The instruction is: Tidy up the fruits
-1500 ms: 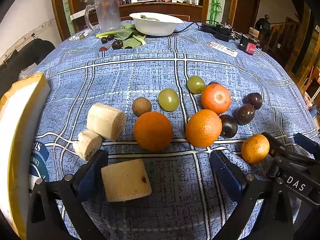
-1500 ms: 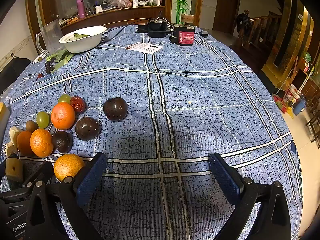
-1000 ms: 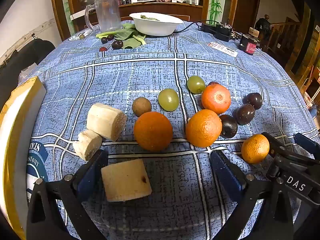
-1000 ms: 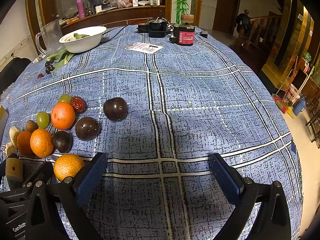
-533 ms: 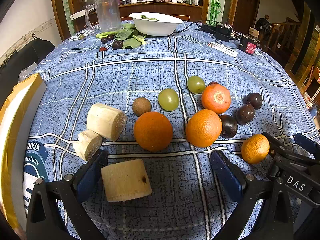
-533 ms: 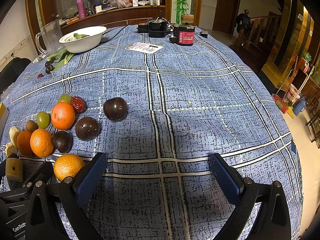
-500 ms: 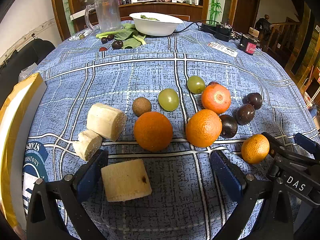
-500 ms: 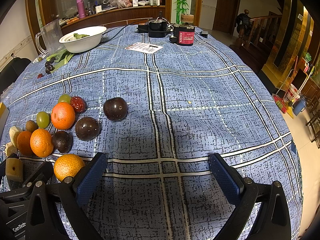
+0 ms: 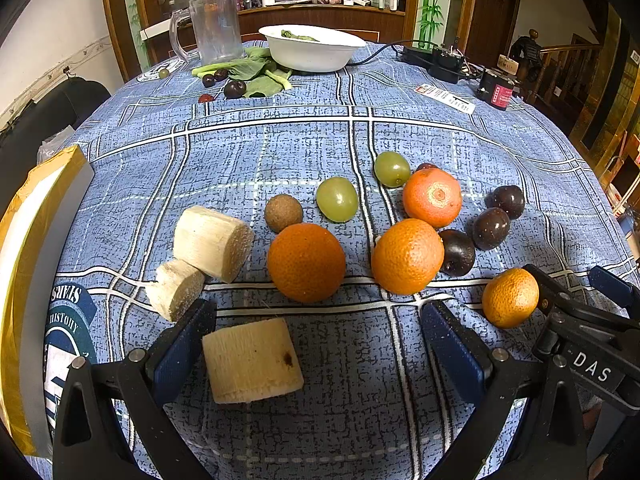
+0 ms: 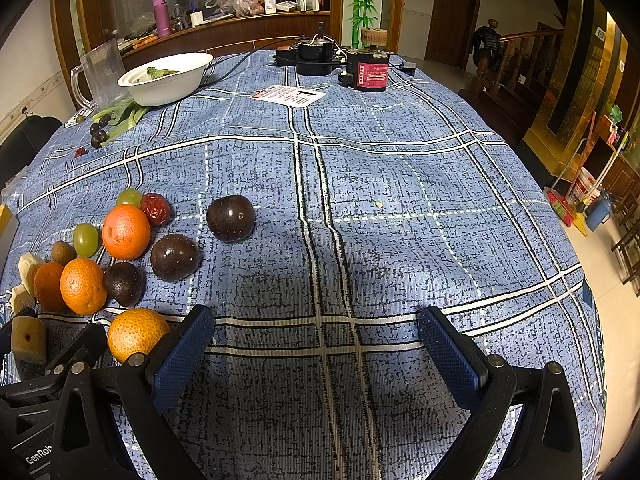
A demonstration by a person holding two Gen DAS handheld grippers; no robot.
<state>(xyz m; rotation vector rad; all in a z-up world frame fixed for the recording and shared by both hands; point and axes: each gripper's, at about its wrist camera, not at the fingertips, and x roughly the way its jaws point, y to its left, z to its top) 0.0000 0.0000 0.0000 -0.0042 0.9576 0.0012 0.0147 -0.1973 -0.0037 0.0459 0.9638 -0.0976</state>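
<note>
Fruit lies loose on the blue checked tablecloth (image 9: 280, 148). In the left wrist view there are several oranges, the nearest at centre (image 9: 306, 262), two green grapes (image 9: 337, 199), a small brown fruit (image 9: 283, 213), three dark passion fruits (image 9: 491, 228) and three pale sugarcane chunks. My left gripper (image 9: 316, 344) stands open, with one cane chunk (image 9: 251, 360) lying between its fingers near the left one. My right gripper (image 10: 320, 344) is open over bare cloth. A small orange (image 10: 136, 334) rests just outside its left finger, and a dark passion fruit (image 10: 231, 218) lies farther ahead.
A white bowl (image 9: 312, 50) with greens, a clear jug (image 9: 214, 28), leafy greens and dark cherries (image 9: 235, 89) sit at the far edge. A power strip, a red-labelled canister (image 10: 368, 70) and a card (image 10: 294, 96) lie far right. A yellow-edged box (image 9: 36, 248) stands at left.
The yellow-edged box at the left edge has shifted slightly outward, uncovering more of the printed emblem on the cloth. Both grippers and the fruit have stayed put.
</note>
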